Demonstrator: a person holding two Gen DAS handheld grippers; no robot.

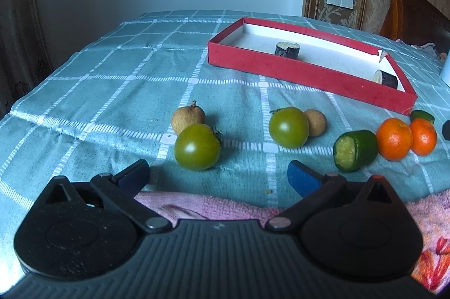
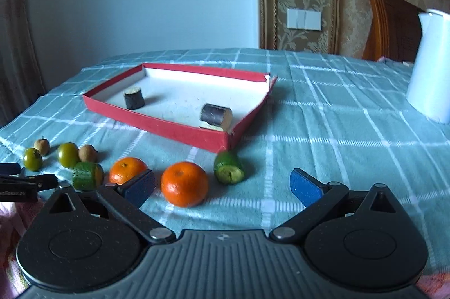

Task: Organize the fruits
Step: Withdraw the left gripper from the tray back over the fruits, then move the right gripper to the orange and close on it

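A red tray [image 1: 295, 71] [image 2: 157, 124] holds two dark cut cylinders [image 1: 287, 49] [image 2: 216, 116]. On the checked cloth lie two green tomatoes [image 1: 197, 146] [image 1: 288, 127], two brown longans [image 1: 188, 116] [image 1: 315, 122], two cucumber pieces [image 1: 355, 150] [image 2: 228, 167] and two oranges [image 1: 394, 139] [image 2: 184, 188]. My left gripper [image 1: 220, 175] is open and empty, just short of the near tomato. My right gripper [image 2: 223, 185] is open and empty, with one orange between its fingers' line and the other orange [image 2: 127, 169] behind its left finger.
A white jug [image 2: 430, 65] stands at the right of the table. A pink towel [image 1: 225, 207] lies under the left gripper at the table's near edge. A wooden headboard [image 2: 391, 26] and wall are behind. The left gripper [image 2: 25, 183] shows at the right view's left edge.
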